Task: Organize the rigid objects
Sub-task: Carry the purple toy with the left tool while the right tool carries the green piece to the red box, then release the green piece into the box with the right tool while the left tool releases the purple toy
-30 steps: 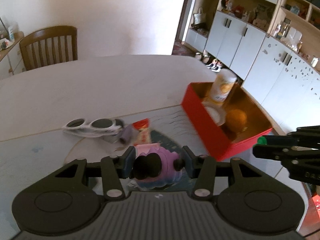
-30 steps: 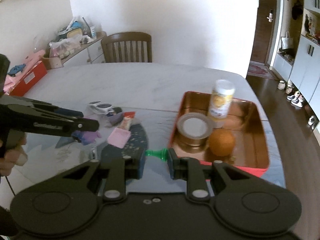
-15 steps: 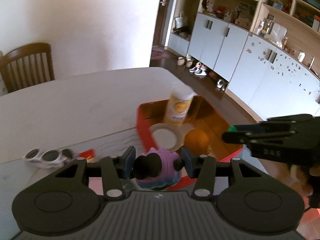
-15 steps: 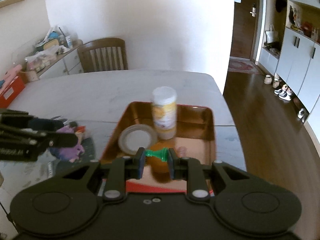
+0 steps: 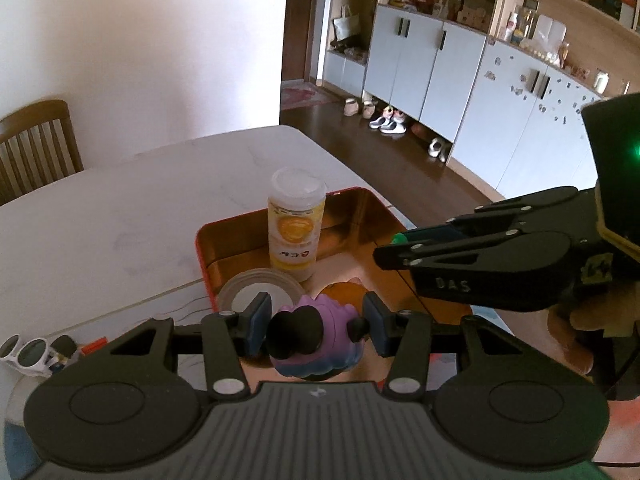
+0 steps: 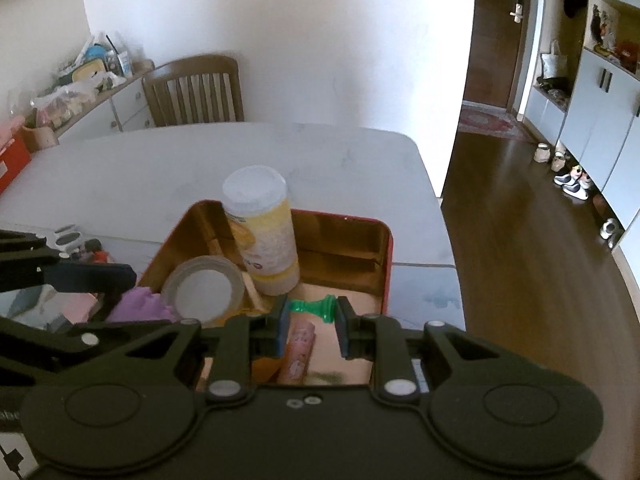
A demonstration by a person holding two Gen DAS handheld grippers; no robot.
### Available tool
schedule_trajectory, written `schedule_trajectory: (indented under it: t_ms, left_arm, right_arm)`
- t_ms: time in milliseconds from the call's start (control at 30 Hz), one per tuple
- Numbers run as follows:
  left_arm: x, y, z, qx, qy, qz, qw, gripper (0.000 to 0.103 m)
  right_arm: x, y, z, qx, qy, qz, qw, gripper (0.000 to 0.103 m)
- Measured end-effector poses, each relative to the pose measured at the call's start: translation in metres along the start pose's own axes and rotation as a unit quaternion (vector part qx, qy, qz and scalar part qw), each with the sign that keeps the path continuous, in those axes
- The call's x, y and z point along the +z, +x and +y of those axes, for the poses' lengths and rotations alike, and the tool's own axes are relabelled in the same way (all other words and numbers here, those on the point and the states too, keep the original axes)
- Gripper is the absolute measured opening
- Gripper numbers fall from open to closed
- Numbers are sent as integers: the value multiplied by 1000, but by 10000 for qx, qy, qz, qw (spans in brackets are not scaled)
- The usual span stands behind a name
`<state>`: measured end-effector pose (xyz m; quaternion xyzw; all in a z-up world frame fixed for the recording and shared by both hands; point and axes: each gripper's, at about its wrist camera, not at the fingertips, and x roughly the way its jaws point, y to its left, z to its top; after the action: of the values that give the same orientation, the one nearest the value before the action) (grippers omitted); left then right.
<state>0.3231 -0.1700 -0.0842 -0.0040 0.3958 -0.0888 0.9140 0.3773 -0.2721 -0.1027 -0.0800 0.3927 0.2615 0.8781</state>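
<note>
My left gripper point(image 5: 316, 326) is shut on a purple toy figure point(image 5: 320, 340) with black parts, held above the near end of the red tin box point(image 5: 208, 248). My right gripper point(image 6: 310, 320) is shut on a small green piece point(image 6: 316, 307) and hovers over the red tin box point(image 6: 386, 256). In the box stand a yellow-labelled canister point(image 5: 295, 224), also in the right wrist view point(image 6: 262, 228), a roll of tape point(image 6: 202, 292), an orange point(image 5: 340, 294) and a pink tube point(image 6: 298, 354). The right gripper shows in the left wrist view point(image 5: 400, 244), over the box's right side.
White sunglasses point(image 5: 24, 354) and small packets point(image 5: 90, 346) lie on the table left of the box. A wooden chair point(image 6: 194, 90) stands at the table's far side. The table edge point(image 6: 432, 184) drops to a wooden floor on the right. A cluttered sideboard point(image 6: 80, 92) is at left.
Both grippers have moved right from the clutter to above the red box, each carrying its object. The box and canister now sit right in front of both cameras.
</note>
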Motion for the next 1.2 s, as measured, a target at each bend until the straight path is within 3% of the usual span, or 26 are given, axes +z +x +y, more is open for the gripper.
schedule_trajectory:
  t_ms: [500, 733, 1200]
  left_arm:
    - [-7, 39, 2, 271, -249, 467, 9982, 49]
    - [-8, 43, -5, 379, -178, 492, 9979, 50]
    - [-13, 43, -14, 355, -18, 517, 9980, 49]
  right_arm:
    - [1, 38, -7, 114, -501, 389, 9979, 24]
    - [1, 38, -6, 171, -677, 433, 9966, 24]
    - [-3, 9, -18, 334, -342, 319, 9983, 36]
